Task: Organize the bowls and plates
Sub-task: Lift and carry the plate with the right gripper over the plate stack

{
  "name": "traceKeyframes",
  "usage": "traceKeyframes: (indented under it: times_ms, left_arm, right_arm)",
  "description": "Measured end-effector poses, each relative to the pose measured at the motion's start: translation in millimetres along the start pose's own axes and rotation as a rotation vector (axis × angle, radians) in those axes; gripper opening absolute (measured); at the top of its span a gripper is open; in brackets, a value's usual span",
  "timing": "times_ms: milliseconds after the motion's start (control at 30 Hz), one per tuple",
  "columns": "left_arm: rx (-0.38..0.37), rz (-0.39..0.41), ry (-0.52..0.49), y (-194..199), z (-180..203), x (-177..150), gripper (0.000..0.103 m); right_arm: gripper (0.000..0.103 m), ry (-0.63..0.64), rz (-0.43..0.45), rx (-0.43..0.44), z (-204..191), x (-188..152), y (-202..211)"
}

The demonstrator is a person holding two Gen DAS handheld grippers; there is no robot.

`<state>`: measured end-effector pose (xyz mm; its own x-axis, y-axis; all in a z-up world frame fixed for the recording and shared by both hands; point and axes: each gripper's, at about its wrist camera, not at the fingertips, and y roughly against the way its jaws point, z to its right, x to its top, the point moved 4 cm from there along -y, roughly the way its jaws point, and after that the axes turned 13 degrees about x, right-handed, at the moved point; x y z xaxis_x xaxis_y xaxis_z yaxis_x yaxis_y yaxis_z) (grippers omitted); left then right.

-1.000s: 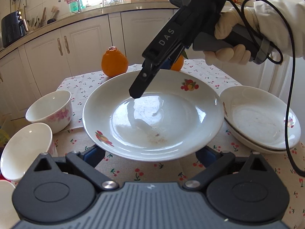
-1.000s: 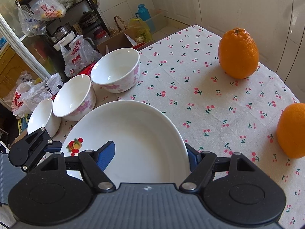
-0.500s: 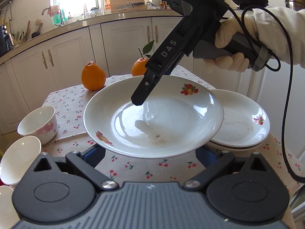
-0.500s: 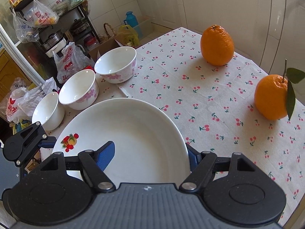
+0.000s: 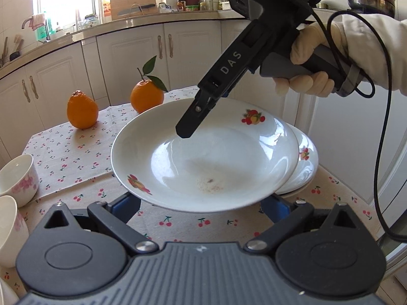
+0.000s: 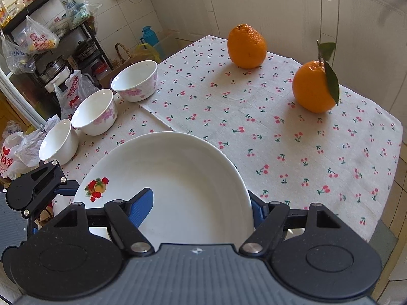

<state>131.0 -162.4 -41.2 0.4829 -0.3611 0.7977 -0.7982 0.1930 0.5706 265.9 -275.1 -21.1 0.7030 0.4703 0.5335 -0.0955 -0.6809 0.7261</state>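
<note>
In the left wrist view, a white plate (image 5: 203,157) with fruit prints on its rim is in the air above the worktop (image 5: 76,157), which has a cloth with a cherry pattern. The right claw (image 5: 187,129) comes down from the upper right, held by a gloved hand (image 5: 307,58). One dark finger lies inside the plate near the far rim, and the other finger is hidden behind the plate. The left claw (image 5: 201,204) is low in the picture, with its blue pads spread wide under the near edge of the plate. I cannot tell if these pads touch the plate. Behind the plate on the right lies a stack of plates (image 5: 305,167), partly covered by the lifted one. Two oranges (image 5: 147,96) stand farther back on the cloth, and two bowls (image 5: 17,175) are at the left edge.

In the right wrist view, the right claw (image 6: 201,207) is pinching the plate (image 6: 178,185): one blue pad lies on the inner surface and the other one is behind the outer rim. Three white bowls (image 6: 92,111) with pink flowers stand in a row at the left side of the worktop (image 6: 279,132). The two oranges (image 6: 246,45) are well apart from them, on the far right part of the cloth. The left claw's frame (image 6: 33,185) shows at the left edge.
</note>
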Motion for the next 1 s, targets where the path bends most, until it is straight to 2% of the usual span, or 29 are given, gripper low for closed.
traceKeyframes:
  times_ms: [433, 1000]
  left_arm:
    - [-0.083, -0.002, -0.052, -7.0, 28.3, 4.5, 0.100]
    - [-0.105, -0.036, -0.086, -20.2, 44.3, 8.7, 0.100]
  right_arm:
    - [0.081, -0.080, 0.046, -0.031, 18.3, -39.1, 24.8]
    - [0.081, -0.142, 0.060, -0.045, 38.6, -63.7, 30.8]
